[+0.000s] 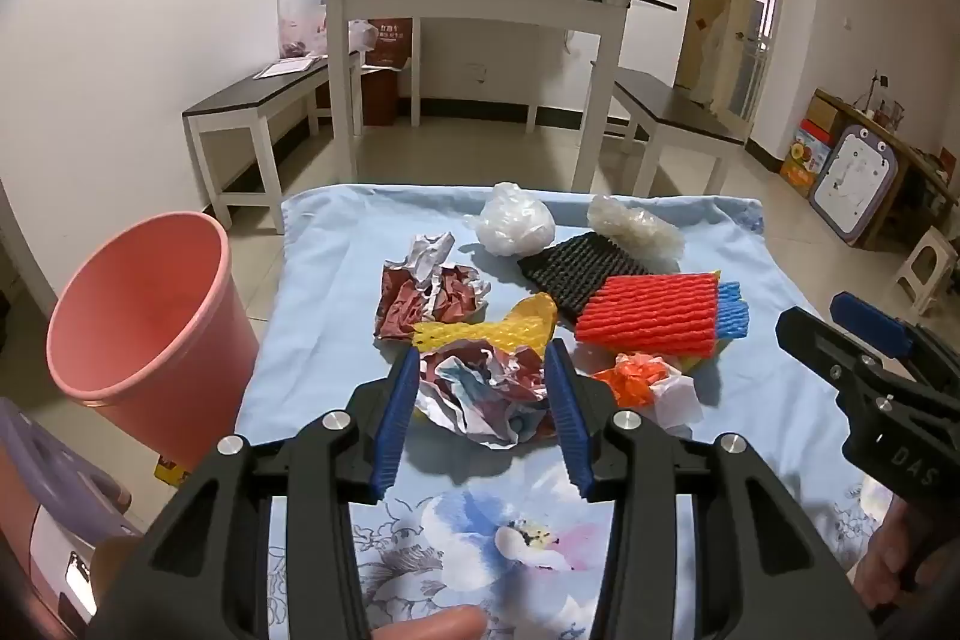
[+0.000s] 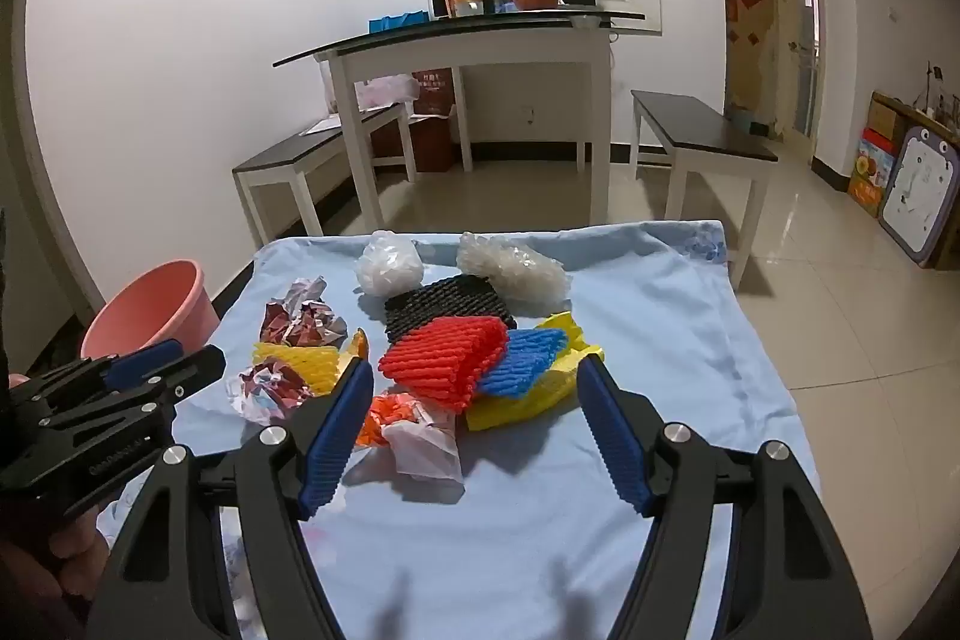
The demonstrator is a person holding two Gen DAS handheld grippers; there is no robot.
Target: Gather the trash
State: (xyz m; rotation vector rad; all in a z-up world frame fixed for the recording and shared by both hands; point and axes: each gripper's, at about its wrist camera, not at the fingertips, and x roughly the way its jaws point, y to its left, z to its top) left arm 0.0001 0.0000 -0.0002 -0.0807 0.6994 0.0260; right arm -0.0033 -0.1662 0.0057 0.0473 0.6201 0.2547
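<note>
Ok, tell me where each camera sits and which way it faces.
Left wrist: on the left tongs, facing forward over the blue cloth; open around a crumpled paper ball, pink bin to the left, right tongs at the edge.
Right wrist: on the right tongs, open, aimed at the red foam net; left tongs at left.
Shared: trash pile, bin, white table.

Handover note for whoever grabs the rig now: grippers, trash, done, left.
Left gripper: open, fingers either side of a crumpled paper ball, not closed on it.
Right gripper: open, empty, above the orange-and-white wrapper.
Pink bin: on the floor left of the table, looks empty as far as visible.
Done: nothing binned yet.
Left: all trash on the blue cloth, including red foam net, black net, yellow nets, plastic bags.
</note>
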